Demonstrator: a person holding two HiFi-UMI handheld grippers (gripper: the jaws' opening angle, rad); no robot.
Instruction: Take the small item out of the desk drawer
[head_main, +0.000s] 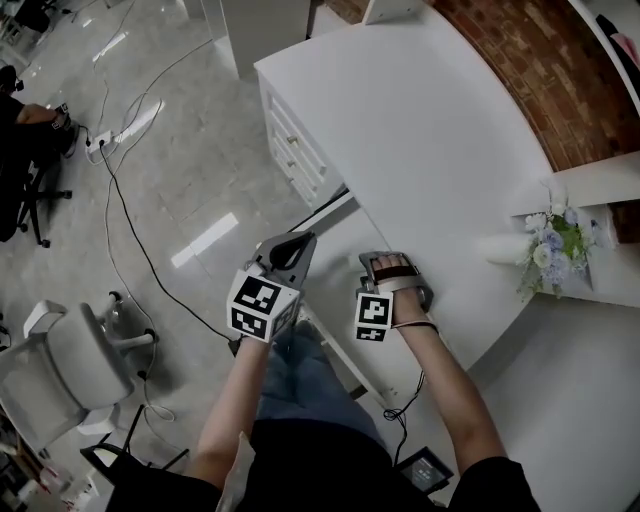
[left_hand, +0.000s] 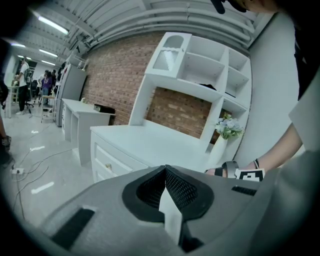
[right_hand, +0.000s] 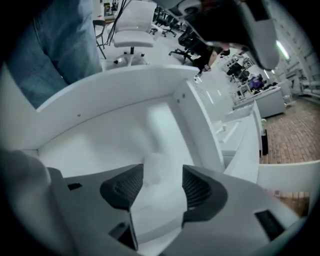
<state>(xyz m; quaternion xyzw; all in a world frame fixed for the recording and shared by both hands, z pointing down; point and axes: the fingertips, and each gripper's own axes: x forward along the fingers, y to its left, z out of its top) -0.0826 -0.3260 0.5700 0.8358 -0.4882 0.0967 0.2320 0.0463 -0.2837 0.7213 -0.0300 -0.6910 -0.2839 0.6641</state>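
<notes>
**Holding the right hand-held gripper open around a pale item in the drawer**

The right hand-held gripper (right_hand: 162, 172) points down into a white drawer (right_hand: 125, 95), its jaws standing moderately apart. Between the two dark ribbed pads (right_hand: 125, 187) sits a small item (right_hand: 159, 167), whitish and blurred against the drawer's white floor. Its shape cannot be made out, nor whether either pad touches it. The drawer's side wall and front rim curve round above the jaws.

In the head view the right hand-held gripper (head_main: 392, 262) is at the front edge of the white table (head_main: 420, 140), with the person's hand strapped into it. The item does not show there.

The left hand-held gripper (head_main: 292, 247) is just beside the right one, out past the table's edge and over the floor. In its own view the left hand-held gripper (left_hand: 165, 170) has its jaws closed, the pad tips meeting in a point with nothing held between them. It faces along the table toward a white shelf unit (left_hand: 200, 65) on a brick wall.

At the far side of the table stands a white vase (head_main: 505, 250) of pale flowers (head_main: 550, 240).
</notes>
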